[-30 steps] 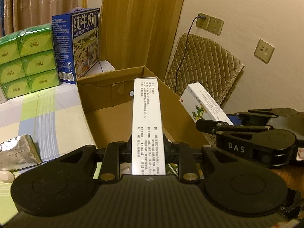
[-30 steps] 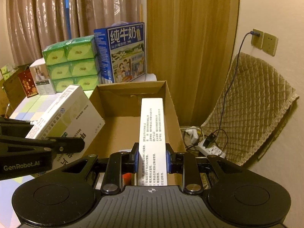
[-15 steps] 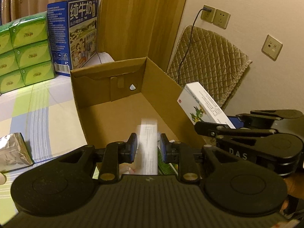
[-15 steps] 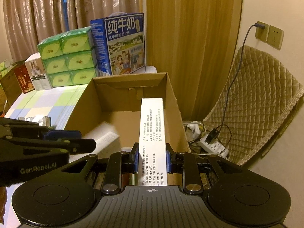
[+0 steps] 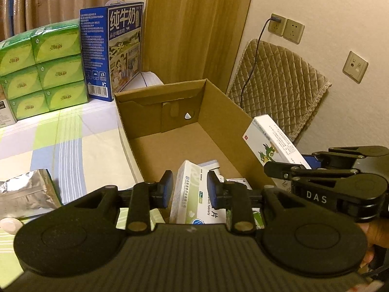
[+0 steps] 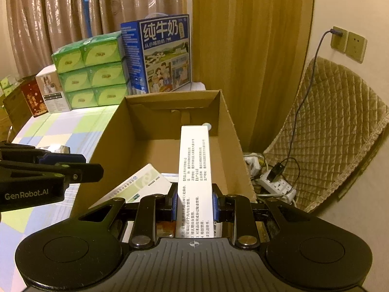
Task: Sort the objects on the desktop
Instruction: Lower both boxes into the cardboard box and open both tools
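Both grippers over cardboard box (image 5: 226, 121)
Left gripper (image 5: 190, 189) open, green-white carton (image 5: 188, 194) below; right gripper (image 6: 194, 206) clamps white carton (image 6: 193, 170).

cardboard box (image 5: 226, 119): 1 | milk carton (image 6: 165, 53): 1 | wall sockets (image 5: 287, 28): 3
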A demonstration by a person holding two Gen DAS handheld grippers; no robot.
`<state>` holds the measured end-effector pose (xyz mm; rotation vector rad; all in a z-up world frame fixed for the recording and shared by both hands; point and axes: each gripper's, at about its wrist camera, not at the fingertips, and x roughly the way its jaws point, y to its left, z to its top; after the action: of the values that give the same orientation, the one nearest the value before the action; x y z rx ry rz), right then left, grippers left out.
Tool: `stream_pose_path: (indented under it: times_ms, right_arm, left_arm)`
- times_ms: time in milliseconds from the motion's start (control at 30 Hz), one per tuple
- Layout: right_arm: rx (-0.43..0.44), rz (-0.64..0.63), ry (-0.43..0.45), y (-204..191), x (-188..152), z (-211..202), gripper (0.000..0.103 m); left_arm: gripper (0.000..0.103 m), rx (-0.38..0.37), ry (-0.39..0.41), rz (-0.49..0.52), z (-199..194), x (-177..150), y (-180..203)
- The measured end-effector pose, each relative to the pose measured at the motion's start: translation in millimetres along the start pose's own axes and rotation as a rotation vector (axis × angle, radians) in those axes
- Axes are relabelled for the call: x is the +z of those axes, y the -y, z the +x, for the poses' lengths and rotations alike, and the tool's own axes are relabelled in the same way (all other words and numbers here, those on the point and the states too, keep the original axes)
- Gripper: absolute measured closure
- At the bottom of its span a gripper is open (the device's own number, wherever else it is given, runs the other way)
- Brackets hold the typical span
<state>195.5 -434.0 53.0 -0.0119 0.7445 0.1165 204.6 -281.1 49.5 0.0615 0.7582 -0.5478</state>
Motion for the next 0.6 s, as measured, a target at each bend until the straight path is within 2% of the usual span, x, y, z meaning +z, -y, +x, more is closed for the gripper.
stream_pose_path:
  times_ms: [200,500,600]
  right_arm:
    - [0.058,0.078,0.018,6,6,-1,0.077]
    - [0.040,0.088,0.030,9,-2,-18,0.056]
    - [0.040,0.083,0.045,5,-3,-28,0.043]
  left_arm:
    - [0.072,0.004,0.002,0.001,-5,-3,-3]
    - [0.069,0.015,0.003,-0.005,-20,-12,-9]
    - [0.064,0.023,0.005,-0.004,-29,-15,-10]
